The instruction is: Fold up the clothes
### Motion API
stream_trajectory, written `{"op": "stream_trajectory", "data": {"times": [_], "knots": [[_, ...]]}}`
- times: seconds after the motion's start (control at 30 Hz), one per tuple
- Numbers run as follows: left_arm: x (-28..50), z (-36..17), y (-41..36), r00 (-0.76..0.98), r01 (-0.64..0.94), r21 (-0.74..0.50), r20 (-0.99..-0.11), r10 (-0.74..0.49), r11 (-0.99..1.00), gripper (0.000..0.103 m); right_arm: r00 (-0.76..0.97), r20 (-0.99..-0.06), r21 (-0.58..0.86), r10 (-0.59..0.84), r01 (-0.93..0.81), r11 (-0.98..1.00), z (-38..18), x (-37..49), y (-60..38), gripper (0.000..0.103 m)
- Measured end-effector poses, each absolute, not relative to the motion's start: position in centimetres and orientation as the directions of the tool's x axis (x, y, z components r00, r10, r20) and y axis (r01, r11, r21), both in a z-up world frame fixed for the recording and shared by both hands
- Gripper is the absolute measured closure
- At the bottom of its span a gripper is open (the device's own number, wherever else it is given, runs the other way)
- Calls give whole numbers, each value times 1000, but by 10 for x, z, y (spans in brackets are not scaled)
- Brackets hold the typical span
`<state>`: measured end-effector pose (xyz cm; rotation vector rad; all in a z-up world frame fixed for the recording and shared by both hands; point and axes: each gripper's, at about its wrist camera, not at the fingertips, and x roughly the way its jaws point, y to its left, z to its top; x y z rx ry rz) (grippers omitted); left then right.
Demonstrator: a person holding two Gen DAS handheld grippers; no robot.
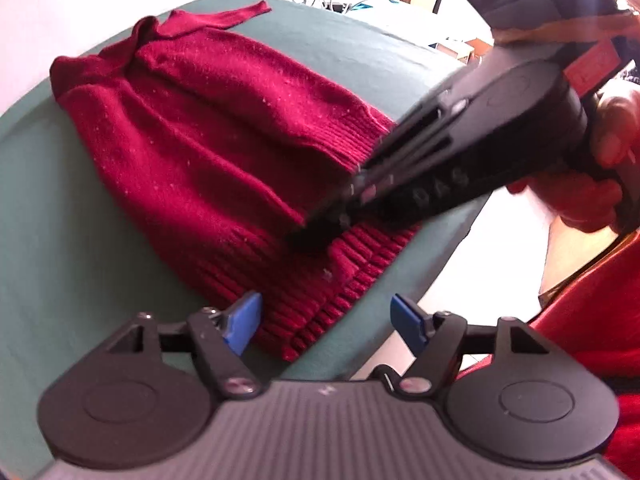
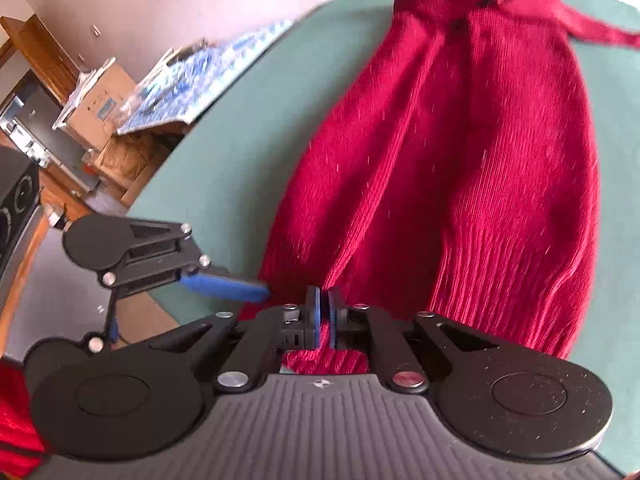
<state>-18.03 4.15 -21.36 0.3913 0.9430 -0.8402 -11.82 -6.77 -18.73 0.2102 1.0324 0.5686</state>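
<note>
A dark red knitted sweater (image 1: 208,120) lies flat on the green table (image 1: 60,208), its ribbed hem (image 1: 320,300) nearest me and one sleeve stretched out at the far end. My left gripper (image 1: 326,328) is open, with its blue pads apart over the hem's near corner. My right gripper (image 2: 325,316) is shut on the ribbed hem (image 2: 500,280), with red knit pinched between its blue pads. In the left wrist view it comes in from the right, held by a hand (image 1: 608,148), tip down on the hem. One of the left gripper's blue pads (image 2: 224,286) sits just left of the hem.
The table's near edge (image 1: 400,280) runs right behind the hem, with pale floor beyond it. Left of the table are cardboard boxes (image 2: 104,104), a blue-and-white patterned sheet (image 2: 192,80) and a black speaker (image 2: 16,196). A person's red garment (image 1: 592,340) is close on the right.
</note>
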Motion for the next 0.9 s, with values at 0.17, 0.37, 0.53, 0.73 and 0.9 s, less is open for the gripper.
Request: {"op": "stream_trajectory", "data": {"times": [0.17,0.37,0.53,0.73,0.9], "knots": [[-171,-196,49,319,794,-42,-821,-473,607,31,434,-730,412,527,-336,847,-175,-117,-71,86],[-143,-196,48,319,818,-18,-817,-479,575,31,482,-701,418,525,-320,851,-170,-90,-63,83],[-154,-214,49,278,878,30,-845,-456,479,27,436,-726,502,532,-192,843,-199,-74,-68,89],[-135,-193,66,258,873,-27,-821,-509,487,34,435,-769,457,469,-140,879,-179,-67,-60,75],[-86,-156,78,316,869,51,-822,-473,492,35,387,-857,342,341,-69,937,-168,-47,-53,79]]}}
